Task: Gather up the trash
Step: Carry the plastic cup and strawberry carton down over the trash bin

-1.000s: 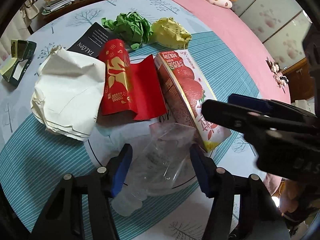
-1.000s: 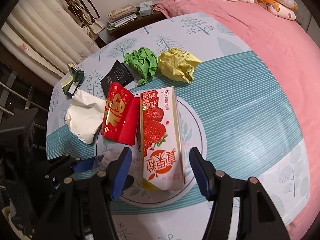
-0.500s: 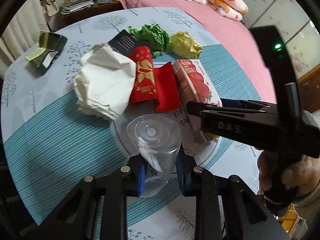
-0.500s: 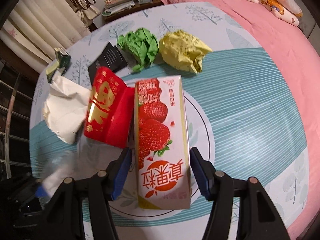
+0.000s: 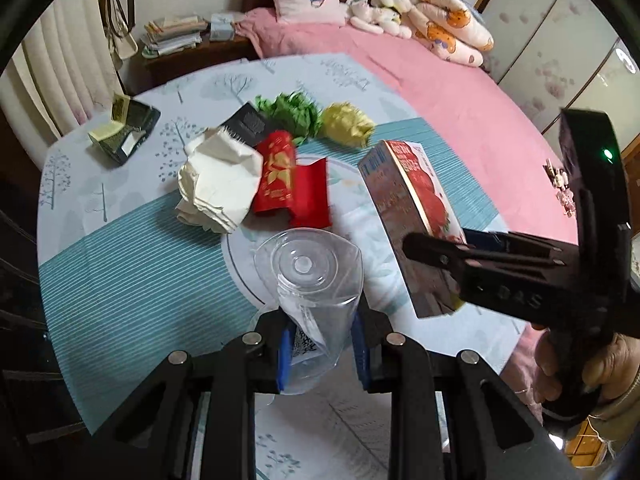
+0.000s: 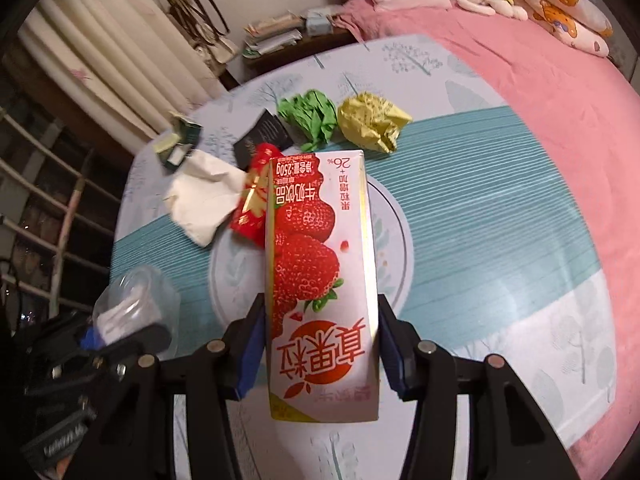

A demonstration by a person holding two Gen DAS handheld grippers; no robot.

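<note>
Clear plastic cup (image 5: 310, 280): crumpled, base toward the lens, held off the desk with a scrap of printed label inside; also seen at lower left in the right wrist view.
Left gripper (image 5: 322, 350): jaws pressed in on the clear plastic cup, a blue pad against each side.
Strawberry drink carton (image 6: 320, 280): red and pink with printed strawberries, lifted clear of the desk, long side pointing away from the lens.
Right gripper (image 6: 320, 344): jaws closing on the strawberry drink carton, a blue pad touching each narrow side near its lower end.
Hand (image 5: 576, 372): the person's, wrapped around the right gripper's handle at lower right of the left wrist view.
Desk (image 5: 132, 248): round, covered by a cloth of teal stripes and pale tree prints.
Red envelope (image 5: 292, 188): gold pattern, partly open, lying at the desk's middle.
White paper (image 5: 218, 184): crumpled sheet, touching the red envelope on its left.
Green paper ball (image 5: 290, 114): far side of the desk, just beside the yellow paper ball (image 5: 348, 126).
Black card (image 5: 248, 124): flat, between the white paper and the green paper ball.
Dark green box (image 5: 124, 134): open, well apart at the desk's left edge.
Bed (image 5: 440, 92): pink cover, behind the desk.
</note>
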